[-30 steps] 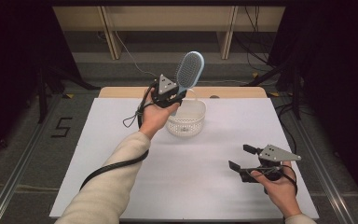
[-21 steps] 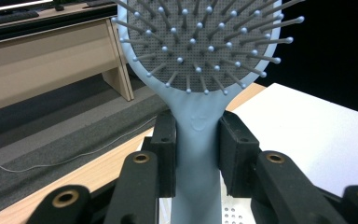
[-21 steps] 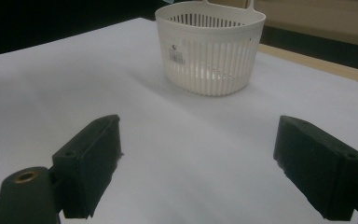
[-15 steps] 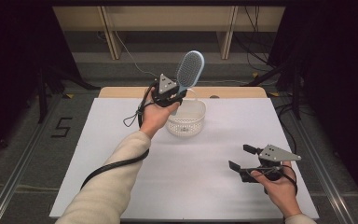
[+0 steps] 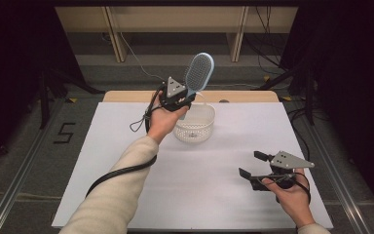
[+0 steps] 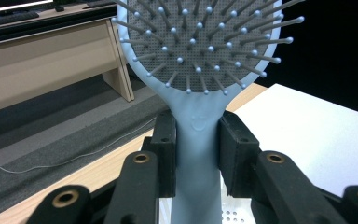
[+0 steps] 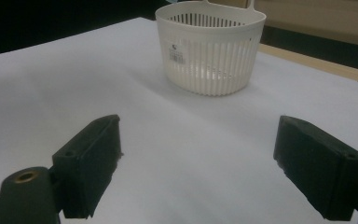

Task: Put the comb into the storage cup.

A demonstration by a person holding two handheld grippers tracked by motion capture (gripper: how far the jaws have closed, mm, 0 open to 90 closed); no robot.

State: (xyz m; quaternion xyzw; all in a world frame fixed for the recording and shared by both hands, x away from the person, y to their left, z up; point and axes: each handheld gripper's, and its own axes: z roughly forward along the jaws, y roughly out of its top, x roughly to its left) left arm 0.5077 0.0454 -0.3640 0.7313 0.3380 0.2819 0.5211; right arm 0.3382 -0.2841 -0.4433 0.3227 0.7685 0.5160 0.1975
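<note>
Left gripper (image 5: 181, 101): clamping the hairbrush (image 5: 198, 72) by its handle, above the basket (image 5: 195, 127).
Hairbrush: standing near upright, head pointing up.
Right gripper (image 5: 251, 165): resting wide open, holding nothing.

White basket (image 5: 195, 124) on white-covered table (image 5: 126, 161).

The left tool (image 5: 184, 99) holds a blue hairbrush (image 5: 199, 72) upright above the white basket (image 5: 195, 125).
</note>
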